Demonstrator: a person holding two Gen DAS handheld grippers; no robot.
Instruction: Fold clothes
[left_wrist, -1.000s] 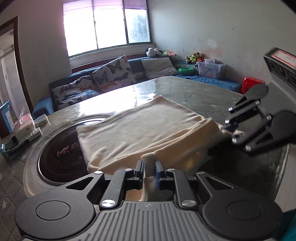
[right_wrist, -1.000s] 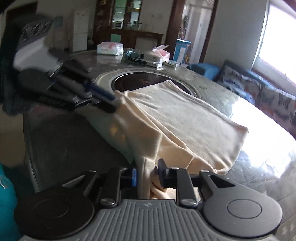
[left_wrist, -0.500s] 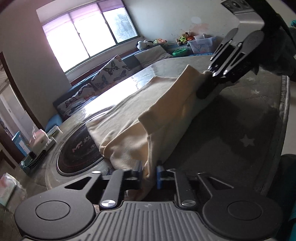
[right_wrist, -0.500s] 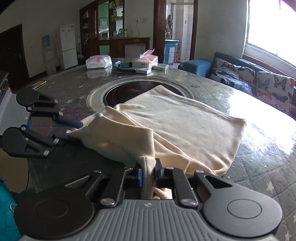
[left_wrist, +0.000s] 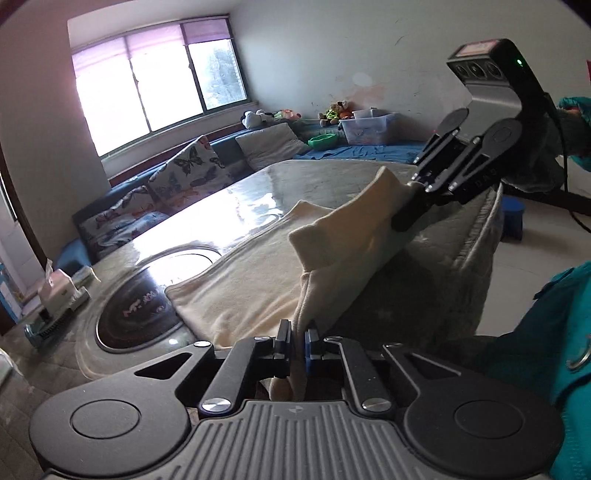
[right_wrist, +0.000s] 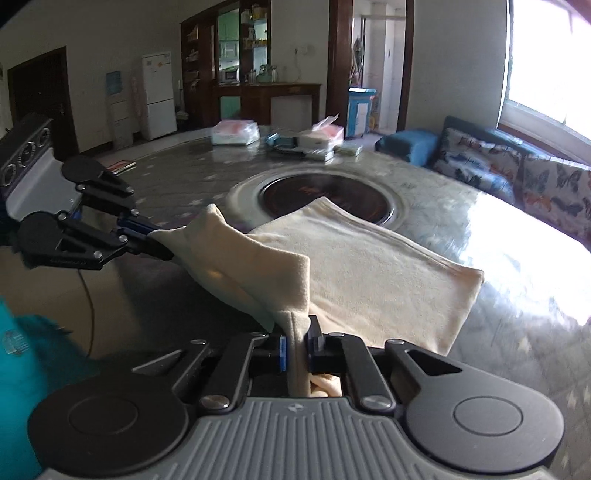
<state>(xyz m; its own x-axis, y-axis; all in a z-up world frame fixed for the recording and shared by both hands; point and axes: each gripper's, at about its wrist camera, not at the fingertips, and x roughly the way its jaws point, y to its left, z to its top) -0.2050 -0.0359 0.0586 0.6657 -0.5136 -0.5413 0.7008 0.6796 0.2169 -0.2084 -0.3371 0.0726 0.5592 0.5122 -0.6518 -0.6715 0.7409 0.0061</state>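
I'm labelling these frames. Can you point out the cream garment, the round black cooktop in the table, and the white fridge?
cream garment (right_wrist: 369, 266), right wrist view, on its flat part lying on the table
cooktop (left_wrist: 136, 314), left wrist view, on its black glass
fridge (right_wrist: 159, 96), right wrist view, on its door

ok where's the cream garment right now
The cream garment lies on the round table, its far corner over the dark inset cooktop. Its near edge is lifted, pinched by the left hand-held gripper and right hand-held gripper.

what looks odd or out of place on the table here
The cream garment lies partly over the round black cooktop set into the table, an odd spot for folding. Otherwise nothing spilled or damaged; both grippers pinch its near edge.
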